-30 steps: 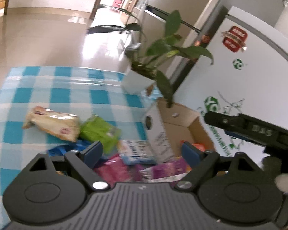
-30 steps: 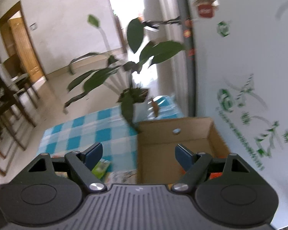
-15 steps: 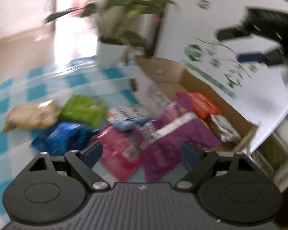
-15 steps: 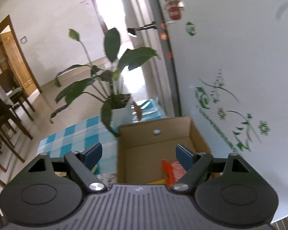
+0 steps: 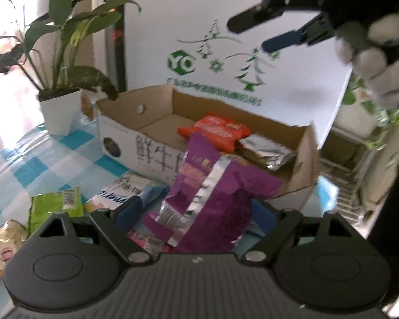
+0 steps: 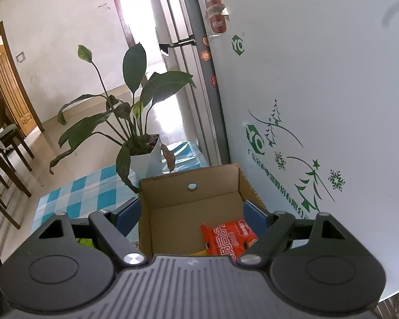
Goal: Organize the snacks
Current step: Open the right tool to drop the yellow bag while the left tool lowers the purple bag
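Left wrist view: the left gripper has its jaws spread wide and released, with a purple snack bag standing between the two blue pads, neither pad pressing on it. The bag leans against the near wall of the cardboard box, just ahead of the jaws, its top edge reaching over the rim. Inside the box, beyond the jaws, lie an orange packet and a silver foil packet side by side. To the left of the jaws, on the blue-checked tabletop, lie a white-and-blue packet, a green packet and, at the far left edge, a pale yellow packet. A pink packet peeks out under the purple bag, close to the left pad. A potted plant stands past the box on the left. High on the right, well above the box, the right gripper is held by a white-gloved hand, its jaws apart and empty.

Right wrist view: the right gripper also shows released jaws with nothing between them, hanging over the open box; the orange packet lies just beside the right pad.
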Motion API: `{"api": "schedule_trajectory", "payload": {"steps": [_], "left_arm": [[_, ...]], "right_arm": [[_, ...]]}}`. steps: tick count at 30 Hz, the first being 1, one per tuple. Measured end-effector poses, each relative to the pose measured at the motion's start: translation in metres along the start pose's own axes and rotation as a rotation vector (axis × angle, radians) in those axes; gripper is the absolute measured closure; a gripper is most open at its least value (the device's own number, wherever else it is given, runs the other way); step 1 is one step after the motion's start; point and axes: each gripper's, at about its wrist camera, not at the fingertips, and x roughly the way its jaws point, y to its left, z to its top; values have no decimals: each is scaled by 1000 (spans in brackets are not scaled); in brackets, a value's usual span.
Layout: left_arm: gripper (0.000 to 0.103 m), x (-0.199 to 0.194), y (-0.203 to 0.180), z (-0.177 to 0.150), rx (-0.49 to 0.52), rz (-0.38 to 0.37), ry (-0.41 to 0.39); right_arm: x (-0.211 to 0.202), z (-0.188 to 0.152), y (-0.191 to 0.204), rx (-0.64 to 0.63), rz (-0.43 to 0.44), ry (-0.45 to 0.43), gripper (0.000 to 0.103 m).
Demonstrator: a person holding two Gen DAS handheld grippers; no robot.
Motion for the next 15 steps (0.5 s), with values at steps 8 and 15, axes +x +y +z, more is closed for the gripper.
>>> {"api": "schedule_trajectory", "payload": {"steps": [8, 15], "left_arm": [[15, 10, -9, -2, 115, -22, 37], [14, 27, -12, -1, 179, -28, 43]], "right_arm": [[-3, 1, -10, 59, -9, -7, 16], [-3, 1, -10, 56, -16, -2, 16]]}}
